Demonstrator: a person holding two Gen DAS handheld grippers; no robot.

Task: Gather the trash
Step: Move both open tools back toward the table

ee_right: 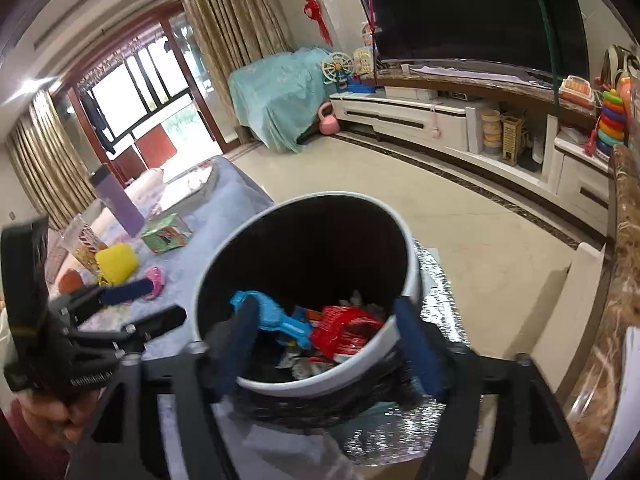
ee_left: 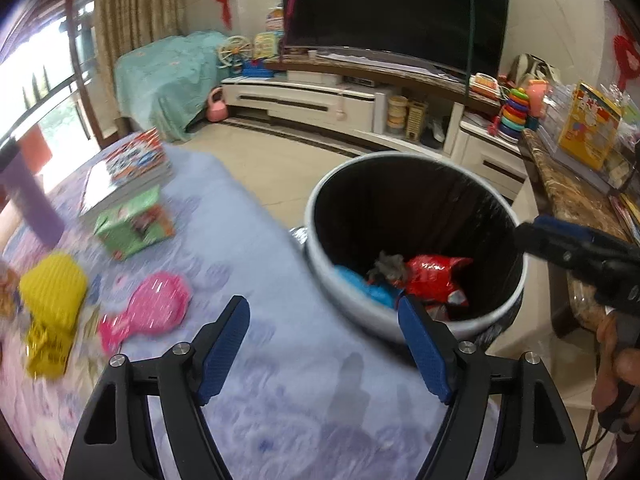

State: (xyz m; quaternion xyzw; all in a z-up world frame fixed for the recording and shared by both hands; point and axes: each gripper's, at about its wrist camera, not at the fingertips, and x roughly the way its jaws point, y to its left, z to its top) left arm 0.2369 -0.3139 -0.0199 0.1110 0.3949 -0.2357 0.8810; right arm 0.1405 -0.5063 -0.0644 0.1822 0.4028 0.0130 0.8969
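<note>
Crowding table (ee_left: pixel 280 248): green box (ee_left: pixel 134 226) | yellow pouch (ee_left: pixel 52 308) | pink wrapper (ee_left: pixel 154 308)

A surface (ee_left: pixel 280 380) covered in a pale purple patterned cloth carries the clutter. Taking the green box (ee_left: pixel 134 222) as landmark: a stack of books (ee_left: pixel 128 172) lies just behind it, a purple cup (ee_left: pixel 30 196) stands to its left, and nearer the camera lie a yellow pouch (ee_left: pixel 52 292) and a pink fish-shaped wrapper (ee_left: pixel 154 306). The bin (ee_left: pixel 348 296) stands off to the box's right, at the surface's edge.
</note>
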